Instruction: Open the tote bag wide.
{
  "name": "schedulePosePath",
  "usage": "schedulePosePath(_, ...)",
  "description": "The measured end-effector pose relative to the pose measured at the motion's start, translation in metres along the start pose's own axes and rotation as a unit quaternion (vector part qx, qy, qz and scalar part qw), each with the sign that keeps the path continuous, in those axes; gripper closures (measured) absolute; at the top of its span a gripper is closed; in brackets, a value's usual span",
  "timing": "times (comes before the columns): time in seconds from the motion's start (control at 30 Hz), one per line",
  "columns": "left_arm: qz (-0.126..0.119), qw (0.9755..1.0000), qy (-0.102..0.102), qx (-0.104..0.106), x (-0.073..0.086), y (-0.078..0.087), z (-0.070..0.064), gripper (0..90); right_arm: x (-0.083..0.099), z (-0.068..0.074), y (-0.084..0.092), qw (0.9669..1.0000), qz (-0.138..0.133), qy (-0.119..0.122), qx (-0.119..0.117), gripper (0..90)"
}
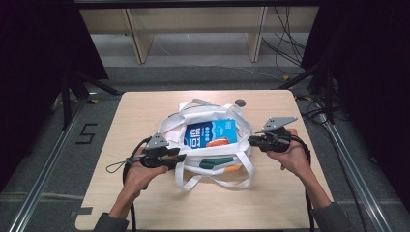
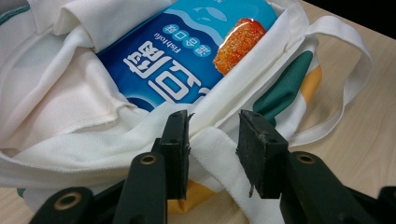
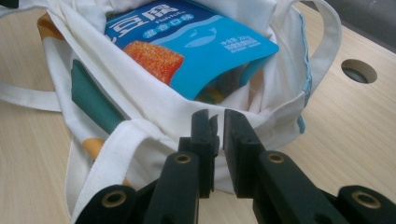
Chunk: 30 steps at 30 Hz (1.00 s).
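Observation:
A white tote bag (image 1: 193, 116) with green and orange print lies open on the wooden table (image 1: 145, 193). Inside it rests a blue snack pack (image 1: 210, 133) with an orange piece pictured on it. At the bag's left side my left gripper (image 1: 183, 157) stands open; a white strap (image 2: 219, 154) runs between the jaws, and the pads stand off it. In the left gripper view the gripper (image 2: 213, 123) points at the pack (image 2: 187, 60). My right gripper (image 1: 250, 140) is at the bag's right rim. In the right gripper view its jaws (image 3: 220, 119) stand a narrow gap apart against the rim fabric (image 3: 187, 116).
A round hole (image 1: 240, 102) sits in the tabletop just beyond the bag. The bag's long handles (image 1: 212, 183) loop onto the table toward the person. Bare wood lies around the bag on all sides. Black frame legs and cables stand past the table's far edge.

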<state>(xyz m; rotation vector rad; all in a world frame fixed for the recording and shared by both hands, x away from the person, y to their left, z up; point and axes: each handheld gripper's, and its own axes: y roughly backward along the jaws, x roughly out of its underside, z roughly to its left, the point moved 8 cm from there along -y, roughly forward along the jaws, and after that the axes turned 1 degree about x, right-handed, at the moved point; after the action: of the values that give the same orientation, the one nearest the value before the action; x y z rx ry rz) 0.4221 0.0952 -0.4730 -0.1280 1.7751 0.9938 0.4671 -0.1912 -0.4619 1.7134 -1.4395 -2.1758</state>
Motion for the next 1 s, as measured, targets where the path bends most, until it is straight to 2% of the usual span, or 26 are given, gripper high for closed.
schedulePosePath(0.03, 0.000, 1.0000, 0.000, 0.000, 0.000, 0.000, 0.000, 61.4, 0.000, -0.001, 0.001, 1.0000, -0.003, 0.006, 0.003, 82.5)
schedulePosePath(0.07, -0.005, 1.0000, 0.007, -0.001, 0.000, -0.001, -0.001, 60.0, 0.001, -0.001, 0.001, 1.0000, -0.002, 0.004, 0.001, 81.7)
schedulePosePath(0.17, -0.007, 0.9999, 0.009, -0.005, 0.000, 0.000, -0.002, 57.0, 0.002, -0.001, 0.003, 1.0000, -0.006, 0.002, 0.005, 79.5)
schedulePosePath(0.23, -0.007, 1.0000, 0.007, -0.001, 0.001, 0.002, -0.002, 54.8, 0.002, 0.000, 0.003, 1.0000, -0.005, 0.000, 0.003, 79.0)
schedulePosePath(0.3, -0.012, 0.9999, 0.006, -0.007, 0.000, 0.003, -0.002, 53.2, 0.002, 0.000, 0.006, 0.9999, -0.008, 0.002, 0.005, 76.4)
schedulePosePath(0.37, -0.010, 0.9999, 0.013, -0.003, 0.001, 0.004, -0.003, 49.6, 0.003, 0.001, 0.008, 1.0000, -0.006, -0.003, -0.002, 68.5)
schedulePosePath(0.43, -0.005, 0.9999, 0.013, -0.005, 0.003, 0.005, -0.003, 44.3, 0.004, 0.000, 0.010, 0.9999, -0.006, -0.011, 0.009, 64.8)
schedulePosePath(0.47, 0.001, 0.9999, 0.010, -0.005, 0.004, 0.006, -0.004, 41.6, 0.004, 0.002, 0.010, 0.9997, -0.011, -0.020, 0.009, 63.6)
schedulePosePath(0.53, 0.006, 1.0000, 0.005, 0.001, 0.004, 0.008, -0.006, 38.2, 0.004, -0.001, 0.013, 0.9997, -0.010, -0.019, 0.013, 60.2)
schedulePosePath(0.6, 0.003, 1.0000, 0.004, 0.000, 0.004, 0.008, -0.007, 35.4, 0.004, -0.002, 0.014, 0.9997, -0.010, -0.019, 0.014, 58.3)
schedulePosePath(0.63, 0.005, 1.0000, -0.002, -0.003, 0.004, 0.008, -0.008, 33.8, 0.004, -0.003, 0.014, 0.9995, -0.015, -0.019, 0.018, 54.6)
schedulePosePath(0.67, 0.006, 1.0000, -0.002, 0.001, 0.004, 0.008, -0.008, 32.9, 0.005, -0.004, 0.015, 0.9995, -0.014, -0.023, 0.018, 53.5)
schedulePosePath(0.7, -0.002, 1.0000, 0.008, -0.004, 0.003, 0.007, -0.009, 31.8, 0.005, -0.004, 0.015, 0.9993, -0.014, -0.027, 0.023, 51.9)
schedulePosePath(0.77, 0.000, 1.0000, 0.007, -0.005, 0.003, 0.007, -0.009, 29.1, 0.006, -0.005, 0.016, 0.9992, -0.011, -0.030, 0.023, 50.2)
schedulePosePath(0.8, 0.007, 1.0000, -0.001, -0.006, 0.004, 0.009, -0.008, 29.1, 0.007, -0.005, 0.016, 0.9993, -0.012, -0.027, 0.021, 49.3)
schedulePosePath(0.87, 0.007, 1.0000, -0.003, -0.006, 0.004, 0.009, -0.008, 27.1, 0.009, -0.006, 0.017, 0.9987, -0.006, -0.041, 0.028, 45.8)
schedulePosePath(0.9, 0.004, 1.0000, -0.001, -0.005, 0.004, 0.009, -0.009, 25.8, 0.010, -0.008, 0.017, 0.9986, -0.011, -0.037, 0.036, 42.9)
schedulePosePath(1.0, 0.004, 1.0000, -0.004, -0.005, 0.005, 0.009, -0.010, 24.8, 0.011, -0.009, 0.018, 0.9985, -0.010, -0.039, 0.038, 41.1)
